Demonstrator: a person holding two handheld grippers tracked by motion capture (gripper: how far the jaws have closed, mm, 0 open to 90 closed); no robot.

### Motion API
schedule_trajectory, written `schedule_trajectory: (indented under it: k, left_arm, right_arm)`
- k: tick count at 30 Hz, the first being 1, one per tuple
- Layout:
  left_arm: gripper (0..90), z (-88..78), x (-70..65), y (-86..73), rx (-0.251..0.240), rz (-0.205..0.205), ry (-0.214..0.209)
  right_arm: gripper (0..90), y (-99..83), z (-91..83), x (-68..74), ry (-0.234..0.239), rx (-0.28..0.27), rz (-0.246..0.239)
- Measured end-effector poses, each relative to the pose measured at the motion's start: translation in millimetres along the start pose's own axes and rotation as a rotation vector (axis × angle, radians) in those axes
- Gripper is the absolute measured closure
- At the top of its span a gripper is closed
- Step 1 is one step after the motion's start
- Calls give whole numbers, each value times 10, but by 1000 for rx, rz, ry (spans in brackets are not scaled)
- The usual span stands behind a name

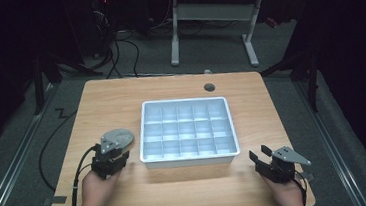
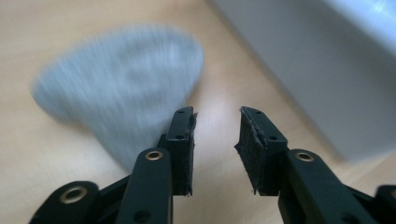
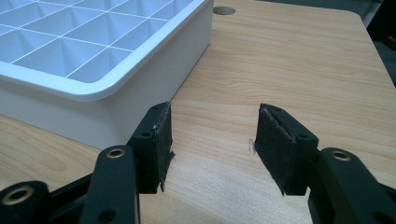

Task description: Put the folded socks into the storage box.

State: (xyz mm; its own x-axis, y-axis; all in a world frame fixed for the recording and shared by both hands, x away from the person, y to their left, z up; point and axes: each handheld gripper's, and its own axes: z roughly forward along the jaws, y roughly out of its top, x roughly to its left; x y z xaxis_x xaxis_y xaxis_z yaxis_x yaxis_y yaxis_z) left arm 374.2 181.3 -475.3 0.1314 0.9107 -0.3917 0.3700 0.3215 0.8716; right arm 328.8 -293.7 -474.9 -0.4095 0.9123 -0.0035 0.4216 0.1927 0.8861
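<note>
Two claws, one per hand, on a light wooden surface (image 1: 120,96) under a fixed overhead camera. Left claw (image 2: 215,140): held at about seven o'clock on the surface, just left of the tray's near-left corner; jaws stand part-way apart, bare surface showing in the gap, nothing pressed between the pads. Item nearest it: a flat grey disc (image 2: 121,95) with a fine ribbed or meshed texture, blurred in the left gripper view, lying flat on the surface at roughly eleven o'clock from the left jaw tip and running down to that jaw's outer side; whether jaw and disc touch cannot be told. In the high view the disc (image 1: 122,136) lies just ahead of the left claw (image 1: 111,154), a little apart from the tray's left wall. Right claw (image 3: 212,140): held at about five o'clock on the surface, jaws standing wide apart over bare wood, gripping nothing; in the high view the right claw (image 1: 260,153) sits just beyond the tray's near-right corner, apart from it. One white compartment tray (image 1: 191,157), rectangular, divided into a grid of small cells, at the centre of the surface. One round cable hole (image 1: 209,87) in the surface at twelve o'clock, beyond the tray
</note>
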Motion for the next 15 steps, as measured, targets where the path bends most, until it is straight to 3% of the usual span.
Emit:
schedule_trajectory:
  k: [2,4,5,6,8,10,13,15]
  left_arm:
    - [735,54,-21,52,-19,11,9]
    - [738,280,-31,130,-34,35,58]
    - [730,280,-31,130,-34,35,58]
    - [722,415,-19,114,-23,29,83]
    - [711,469,-9,82,-7,33,92]
    - [698,556,55,-40,59,20,117]
    - [695,525,83,-99,71,10,114]
    - [695,408,103,-136,83,7,94]
  right_arm:
    - [457,9,4,-2,-4,-2,4]
    - [456,13,6,-3,-2,-5,9]
    - [456,13,6,-3,-2,-5,9]
    - [456,10,6,0,1,-3,7]
    - [457,7,6,-1,3,-2,5]
    - [457,6,1,-18,3,-6,7]
    - [457,8,-2,-32,2,-9,12]
    - [457,4,-6,-39,4,-11,14]
